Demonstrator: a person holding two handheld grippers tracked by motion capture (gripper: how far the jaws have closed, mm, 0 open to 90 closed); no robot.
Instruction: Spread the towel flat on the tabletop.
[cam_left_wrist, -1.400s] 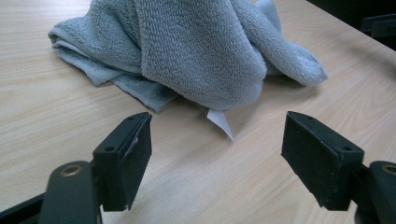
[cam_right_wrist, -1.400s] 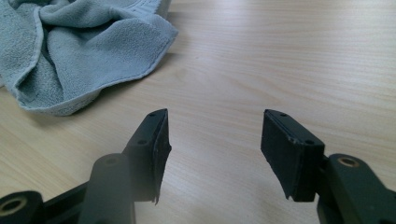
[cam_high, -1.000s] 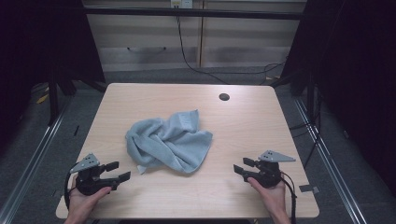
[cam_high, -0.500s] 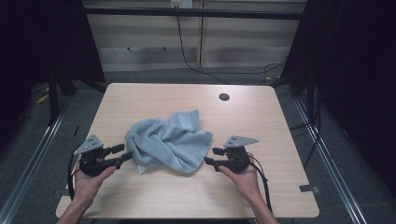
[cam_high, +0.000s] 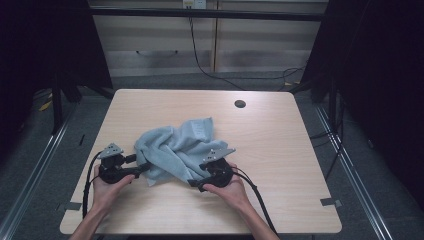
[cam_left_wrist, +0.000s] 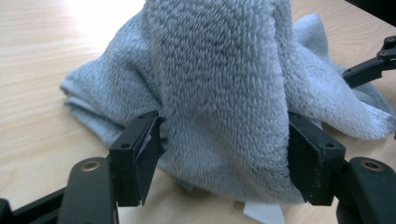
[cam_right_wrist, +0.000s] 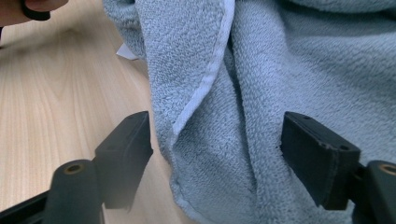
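High view: crumpled light-blue towel (cam_high: 177, 150) heaped near the middle of the wooden table (cam_high: 280, 150), a little toward the near edge, well short of the dark round grommet hole (cam_high: 240, 104) at the far side. Left gripper (cam_high: 140, 164) at the towel's near-left edge, right gripper (cam_high: 196, 183) at its near-right edge, both held by hands coming in from the near side, cables trailing back toward the near edge. From up there, jaw gaps too small to read. Left gripper view (cam_left_wrist: 224, 163) fills that in: jaws spread wide, just been opening, a thick fold of towel (cam_left_wrist: 219, 93) standing up between them and nearly filling the gap, pads beside the cloth, not seen pressing it. Also a white tag (cam_left_wrist: 264, 212) peeking out under the fold and tips of the other gripper at the far right edge, neither legible from above. Right gripper view (cam_right_wrist: 215, 158): jaws likewise apart and just been opening, towel (cam_right_wrist: 289, 70) between them, left jaw clear of the cloth over bare wood, right jaw just beside the pile. Hem with pale stitched edging (cam_right_wrist: 210, 70) running down the fold, plus a fingertip at the top left corner. No containers on the table; towel lying straight on the wood.
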